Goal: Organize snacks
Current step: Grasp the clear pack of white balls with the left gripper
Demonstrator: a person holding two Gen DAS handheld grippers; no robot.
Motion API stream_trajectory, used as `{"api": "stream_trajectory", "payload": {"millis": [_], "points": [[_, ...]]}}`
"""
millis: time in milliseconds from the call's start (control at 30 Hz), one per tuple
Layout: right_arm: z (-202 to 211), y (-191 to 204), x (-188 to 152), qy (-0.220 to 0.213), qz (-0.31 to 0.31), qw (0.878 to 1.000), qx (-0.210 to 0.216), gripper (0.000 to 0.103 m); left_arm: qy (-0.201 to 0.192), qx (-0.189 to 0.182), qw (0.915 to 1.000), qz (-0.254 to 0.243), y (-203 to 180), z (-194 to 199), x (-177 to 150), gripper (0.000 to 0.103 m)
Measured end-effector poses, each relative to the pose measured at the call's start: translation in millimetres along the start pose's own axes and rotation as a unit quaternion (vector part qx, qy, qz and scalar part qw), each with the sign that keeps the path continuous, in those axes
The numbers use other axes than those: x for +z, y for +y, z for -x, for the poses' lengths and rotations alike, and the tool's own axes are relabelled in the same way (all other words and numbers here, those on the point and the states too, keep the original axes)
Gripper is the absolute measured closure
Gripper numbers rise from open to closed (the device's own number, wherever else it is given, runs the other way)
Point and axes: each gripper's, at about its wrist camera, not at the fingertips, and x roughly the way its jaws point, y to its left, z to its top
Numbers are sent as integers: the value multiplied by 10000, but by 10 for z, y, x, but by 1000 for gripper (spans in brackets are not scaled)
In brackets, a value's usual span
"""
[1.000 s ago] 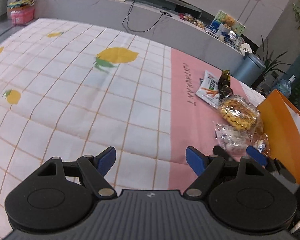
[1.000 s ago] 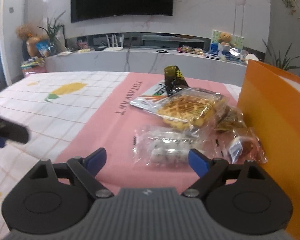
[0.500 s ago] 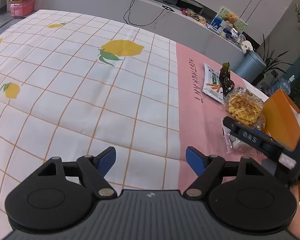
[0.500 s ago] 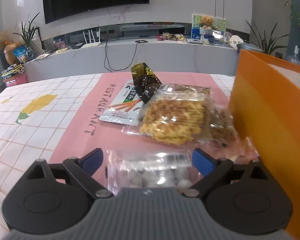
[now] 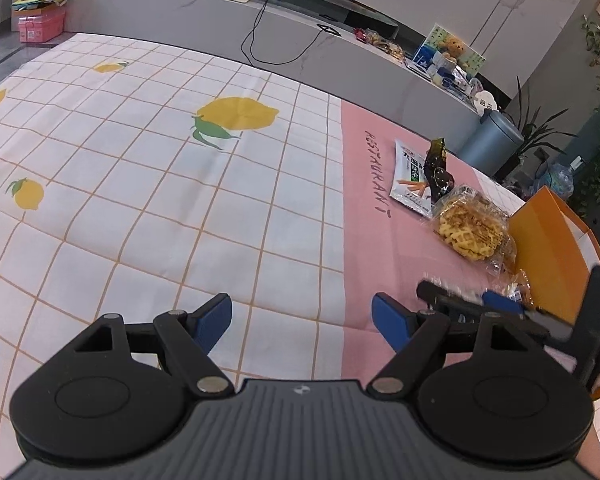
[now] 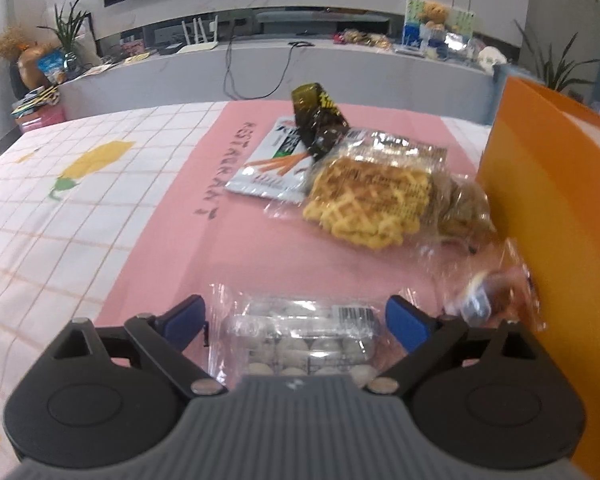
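Clear plastic pack of white round candies lies between the spread right tool; left tool released; orange paper bag interior hidden.

Pink cloth strip: dark printed word "RESTAURANT" running along its length. White snack packet: printed characters beside a carrot-stick picture, not legible. Clear pack of white balls: barcode label, digits unreadable.
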Motion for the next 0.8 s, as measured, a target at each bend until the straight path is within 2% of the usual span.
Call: {"api": "stream_trajectory", "payload": {"millis": [300,433,533,633,733,800], "points": [[378,71,-286,251,54,9991,335,9,-187,-37,9992,-364,-168,172,-34,10],[576,8,-420,346,-64,9963,780,10,-174,-87,9985,-513,-243,223,-90,10],[743,-192,-477,349,-735,9887,1262,13,-40,-239,9983,-523,-287,219,-146,10],[881,-454,-510,372,-1329,9803,1412,13,122,-395,9972,-617,-337,200,-220,10],[996,-643,-567,363,-1433,9798,1349,11,456,-714,9921,-928,-442,113,-324,10],[1044,-695,-608,477,-1216,9817,1387,9,656,-883,9863,-1226,-532,35,-410,10]]}}
